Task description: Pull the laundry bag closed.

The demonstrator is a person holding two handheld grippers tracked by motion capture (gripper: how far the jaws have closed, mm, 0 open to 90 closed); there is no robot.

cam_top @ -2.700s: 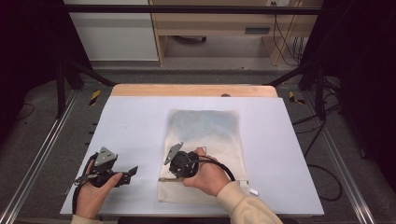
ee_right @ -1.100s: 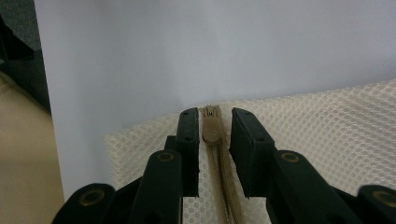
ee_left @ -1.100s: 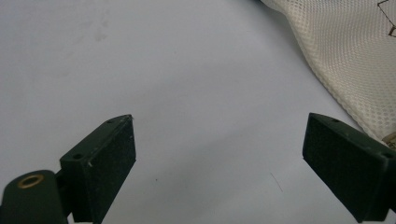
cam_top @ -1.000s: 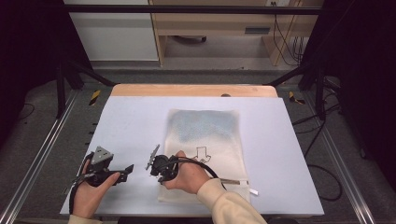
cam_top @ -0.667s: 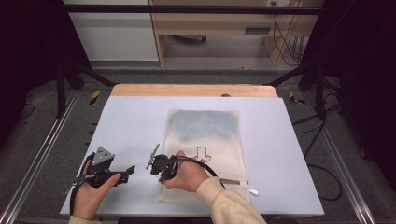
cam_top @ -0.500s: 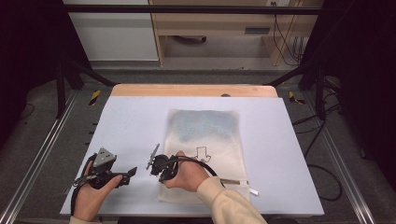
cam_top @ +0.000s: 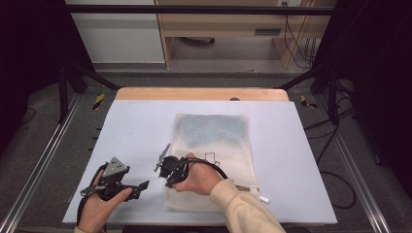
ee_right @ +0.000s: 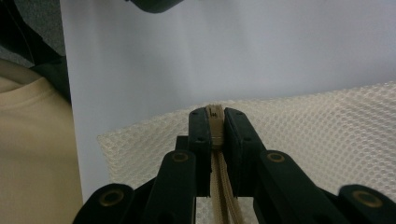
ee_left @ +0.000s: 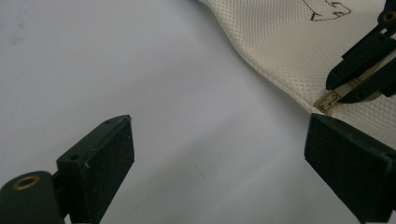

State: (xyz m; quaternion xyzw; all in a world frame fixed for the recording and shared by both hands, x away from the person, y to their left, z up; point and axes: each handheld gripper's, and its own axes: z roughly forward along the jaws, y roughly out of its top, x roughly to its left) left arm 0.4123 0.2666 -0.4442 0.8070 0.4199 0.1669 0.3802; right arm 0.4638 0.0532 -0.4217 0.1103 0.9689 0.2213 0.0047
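The cream mesh bag (cam_top: 214,160) lies flat on the white tabletop (cam_top: 141,131), a little toward 4 o'clock from the tabletop's middle. The right claw (cam_top: 164,167) sits at the bag's 8 o'clock edge with its jaws pinched tight on the tan zipper strip (ee_right: 215,125) there. The left claw (cam_top: 141,186), out at the bag's 8 o'clock on bare tabletop, stands wide open with nothing between its jaws.

White table top (cam_top: 136,131) — cream mesh bag (cam_top: 214,145) flat on it, possibly zippered.
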